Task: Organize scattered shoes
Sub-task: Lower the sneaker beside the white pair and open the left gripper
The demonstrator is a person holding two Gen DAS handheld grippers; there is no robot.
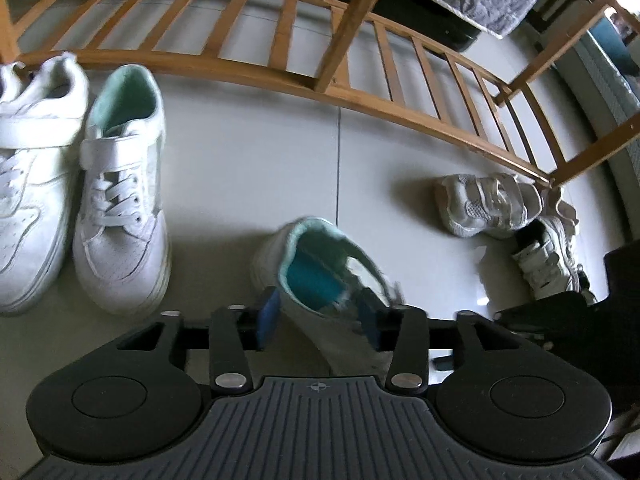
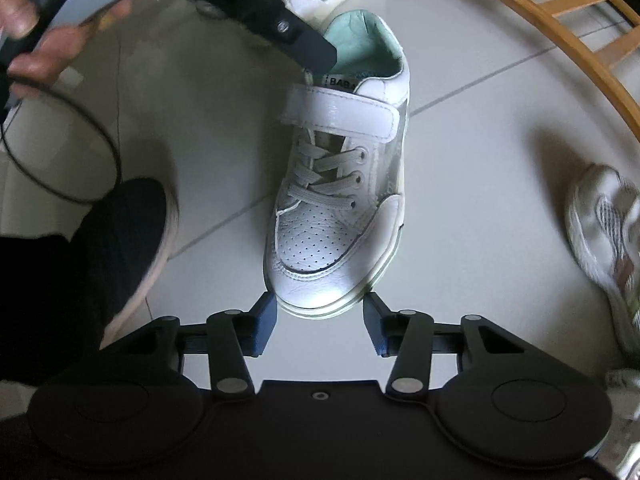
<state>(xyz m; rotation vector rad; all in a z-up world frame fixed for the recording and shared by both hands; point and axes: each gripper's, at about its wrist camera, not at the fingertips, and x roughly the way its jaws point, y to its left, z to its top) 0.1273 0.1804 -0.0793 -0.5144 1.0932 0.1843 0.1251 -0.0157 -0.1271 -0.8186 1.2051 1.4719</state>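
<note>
A white strap sneaker with a mint lining lies flat on the tiled floor, toe toward my right gripper. That gripper's blue pads stand on either side of the toe tip with small gaps, so it is open. My left gripper reaches down over the same sneaker at its collar. Its left pad is outside the shoe's wall and its right pad is over the opening, apart from the wall, so it is open too. From the right wrist view the left gripper covers the collar's left side.
Its mint-lined twin and another white sneaker stand side by side at the left. Small mesh sneakers lie by the wooden rack. A person's black shoe, hand and a cable are at the left.
</note>
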